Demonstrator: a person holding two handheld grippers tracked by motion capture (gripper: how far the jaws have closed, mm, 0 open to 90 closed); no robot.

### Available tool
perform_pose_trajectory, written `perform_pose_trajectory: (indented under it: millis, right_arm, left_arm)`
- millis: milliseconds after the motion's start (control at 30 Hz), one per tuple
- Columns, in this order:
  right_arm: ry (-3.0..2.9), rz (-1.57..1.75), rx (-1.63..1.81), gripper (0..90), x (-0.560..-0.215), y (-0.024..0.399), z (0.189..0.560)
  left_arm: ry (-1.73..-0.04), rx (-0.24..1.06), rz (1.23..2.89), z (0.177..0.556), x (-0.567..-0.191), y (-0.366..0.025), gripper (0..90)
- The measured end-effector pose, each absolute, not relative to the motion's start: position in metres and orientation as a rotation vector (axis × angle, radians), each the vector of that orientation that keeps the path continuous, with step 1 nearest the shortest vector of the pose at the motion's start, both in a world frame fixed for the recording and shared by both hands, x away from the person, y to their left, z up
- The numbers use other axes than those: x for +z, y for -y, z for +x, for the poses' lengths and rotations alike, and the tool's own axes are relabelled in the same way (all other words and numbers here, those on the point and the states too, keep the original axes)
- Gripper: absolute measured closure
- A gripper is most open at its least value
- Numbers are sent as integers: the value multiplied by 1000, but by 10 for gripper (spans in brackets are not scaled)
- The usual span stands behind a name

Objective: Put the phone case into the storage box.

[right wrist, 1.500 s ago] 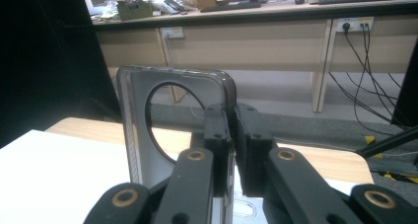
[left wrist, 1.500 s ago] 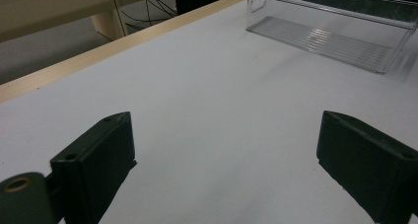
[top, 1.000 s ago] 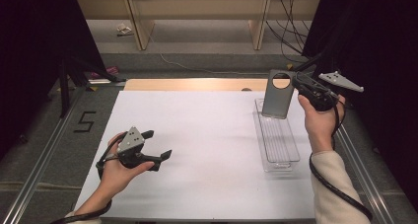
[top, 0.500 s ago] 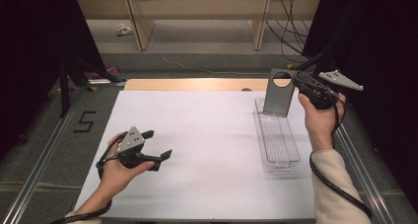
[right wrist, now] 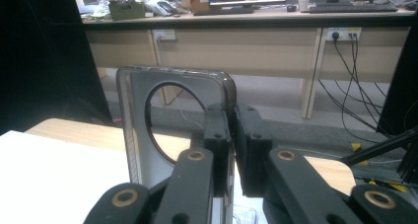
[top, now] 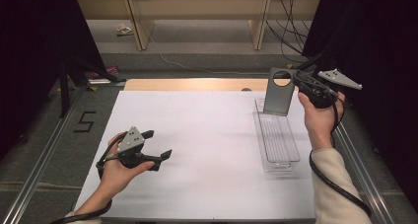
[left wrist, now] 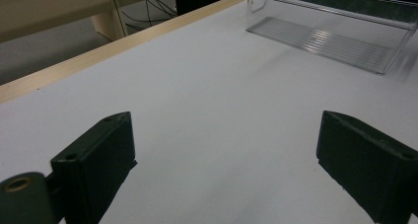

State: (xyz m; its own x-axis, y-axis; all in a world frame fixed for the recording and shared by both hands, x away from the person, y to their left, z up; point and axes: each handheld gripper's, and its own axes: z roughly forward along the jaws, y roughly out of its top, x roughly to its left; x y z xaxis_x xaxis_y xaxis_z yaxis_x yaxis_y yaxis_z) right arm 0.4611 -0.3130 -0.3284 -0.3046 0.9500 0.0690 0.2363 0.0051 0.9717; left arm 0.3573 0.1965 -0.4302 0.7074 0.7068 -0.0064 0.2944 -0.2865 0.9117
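Note:
A grey flat case (top: pixel 277 99) with a large round hole near its top hangs upright over the far end of a clear plastic tray (top: pixel 279 141). My right gripper (top: pixel 296 81) is shut on the case's right edge. In the right gripper view the two jaws of the right gripper (right wrist: pixel 231 131) pinch that edge, and the smoky, see-through case (right wrist: pixel 135 135) stands to their left. My left gripper (top: pixel 157 144) stays low over the white table at the near left, open, with nothing between its jaws. In the left gripper view the left gripper (left wrist: pixel 226 155) shows bare table between its jaws, and the tray (left wrist: pixel 335 21) lies far ahead.
The white tabletop (top: pixel 207 135) has a wooden strip (top: pixel 197 84) along its far edge. Metal rails (top: pixel 44 145) run down both sides. Black curtains stand left and right, and a desk with cables (right wrist: pixel 345 81) is beyond the table.

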Motion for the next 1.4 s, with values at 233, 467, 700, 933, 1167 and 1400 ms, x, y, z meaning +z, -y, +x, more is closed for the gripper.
perform_pose_trajectory:
  millis: [233, 467, 700, 933, 1167, 1400]
  right_arm:
    - [-1614, 1238, 1340, 851, -329, 313, 463]
    - [-1612, 1236, 1339, 851, -329, 312, 464]
    - [-1612, 1234, 1335, 851, -330, 312, 467]
    - [-1620, 1228, 1328, 851, -332, 310, 471]
    - [-1621, 1223, 1325, 850, -333, 310, 474]
    - [-1619, 1221, 1315, 850, -335, 309, 476]
  left_arm:
    - [-780, 495, 1873, 358, -430, -197, 73]
    - [-782, 494, 1868, 357, -430, -197, 74]
    - [-781, 492, 1871, 358, -430, -197, 74]
    - [-782, 493, 1871, 358, -430, -197, 74]
    - [-782, 495, 1870, 358, -430, -197, 74]
    - [-782, 497, 1870, 358, -430, -197, 74]
